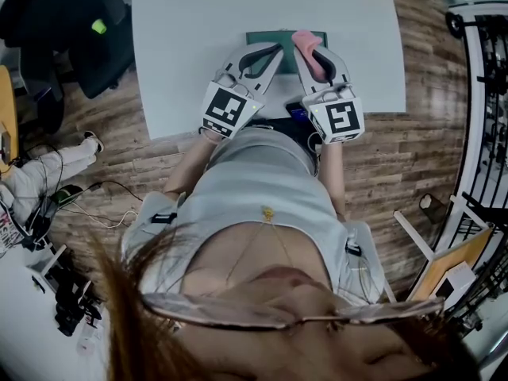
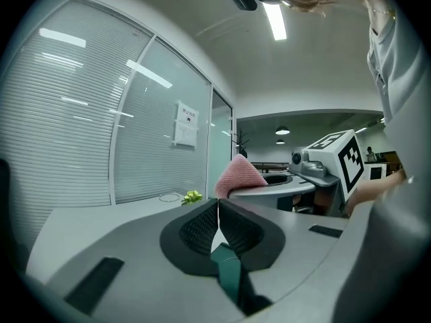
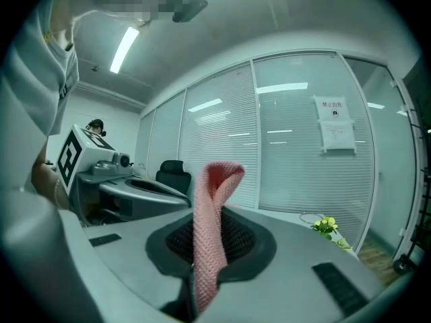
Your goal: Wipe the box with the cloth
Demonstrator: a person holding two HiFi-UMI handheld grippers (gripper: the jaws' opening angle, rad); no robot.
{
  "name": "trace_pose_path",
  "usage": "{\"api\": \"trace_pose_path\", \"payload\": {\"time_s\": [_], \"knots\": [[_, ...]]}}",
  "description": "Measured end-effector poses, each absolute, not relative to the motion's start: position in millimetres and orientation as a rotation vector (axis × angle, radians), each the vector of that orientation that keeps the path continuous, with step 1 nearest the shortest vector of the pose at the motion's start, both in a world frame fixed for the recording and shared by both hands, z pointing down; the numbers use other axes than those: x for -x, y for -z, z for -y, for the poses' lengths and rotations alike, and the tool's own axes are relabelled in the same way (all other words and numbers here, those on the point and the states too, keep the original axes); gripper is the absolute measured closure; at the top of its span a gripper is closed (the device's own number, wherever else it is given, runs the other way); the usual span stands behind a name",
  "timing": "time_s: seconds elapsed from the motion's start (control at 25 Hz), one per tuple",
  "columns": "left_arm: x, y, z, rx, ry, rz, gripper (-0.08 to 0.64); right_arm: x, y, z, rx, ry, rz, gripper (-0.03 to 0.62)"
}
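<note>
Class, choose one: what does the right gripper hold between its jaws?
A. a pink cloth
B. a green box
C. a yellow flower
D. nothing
A: the pink cloth stands up, pinched between the jaws of the right gripper.

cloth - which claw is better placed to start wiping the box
Right: the right claw is shut on the pink cloth, by the green box; the left claw is shut with no cloth.

Pink cloth, dark green box, white table, brown wood-grain floor
</note>
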State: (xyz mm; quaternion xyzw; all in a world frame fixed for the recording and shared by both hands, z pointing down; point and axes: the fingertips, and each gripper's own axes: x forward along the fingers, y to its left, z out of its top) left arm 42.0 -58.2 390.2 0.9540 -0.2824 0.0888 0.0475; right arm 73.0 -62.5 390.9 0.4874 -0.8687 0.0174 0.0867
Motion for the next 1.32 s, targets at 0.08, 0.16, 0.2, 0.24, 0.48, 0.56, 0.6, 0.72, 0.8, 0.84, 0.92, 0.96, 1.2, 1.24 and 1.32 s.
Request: {"api": "trace_pose_path", "payload": {"time_s": [0.08,0.16,0.2,0.24,0.48,0.56,0.6,0.72,0.8,0.84,0.92,0.96,1.2,1.24,1.32], "knots": [[-43.3,-386.1,56.4,-2.914,-0.26,0.862,0.528,-74.1,-386.7,60.2,-1.462,-0.05,2.585,0.551],[-45.1,-383.5,54.3,-2.921,-0.256,0.86,0.528,-74.5,-384.1,58.2,-1.463,-0.047,2.585,0.551],[-46.5,-382.9,53.1,-2.925,-0.257,0.858,0.528,-75.2,-383.4,57.2,-1.464,-0.046,2.583,0.551],[-48.0,-382.5,51.9,-2.929,-0.258,0.855,0.528,-76.1,-383.1,56.3,-1.465,-0.047,2.579,0.551],[-49.4,-382.1,48.3,-2.932,-0.258,0.838,0.528,-75.3,-383.4,54.2,-1.472,-0.051,2.569,0.552],[-50.9,-381.4,47.7,-2.935,-0.259,0.837,0.528,-76.4,-383.4,53.6,-1.474,-0.061,2.556,0.552],[-52.3,-381.2,47.3,-2.935,-0.259,0.836,0.527,-77.3,-383.1,53.2,-1.477,-0.068,2.55,0.552],[-55.9,-380.9,45.5,-2.937,-0.261,0.832,0.528,-78.0,-383.0,51.4,-1.473,-0.077,2.56,0.552],[-55.8,-380.7,45.4,-2.939,-0.262,0.83,0.528,-77.2,-382.2,51.6,-1.472,-0.075,2.56,0.552],[-55.4,-380.3,45.4,-2.94,-0.261,0.831,0.528,-76.8,-381.6,51.7,-1.473,-0.072,2.558,0.552],[-54.4,-379.3,45.1,-2.941,-0.257,0.83,0.528,-75.8,-381.2,50.7,-1.473,-0.077,2.561,0.552],[-53.7,-379.2,45.0,-2.943,-0.258,0.83,0.526,-75.3,-381.1,50.2,-1.474,-0.079,2.564,0.552],[-53.1,-379.9,44.3,-2.946,-0.264,0.83,0.528,-76.6,-380.9,49.4,-1.479,-0.081,2.56,0.552],[-53.1,-379.6,44.2,-2.948,-0.265,0.832,0.528,-76.7,-380.8,49.3,-1.48,-0.083,2.56,0.552],[-53.2,-379.2,44.1,-2.95,-0.265,0.833,0.528,-77.1,-381.0,49.1,-1.48,-0.085,2.559,0.552]]}}
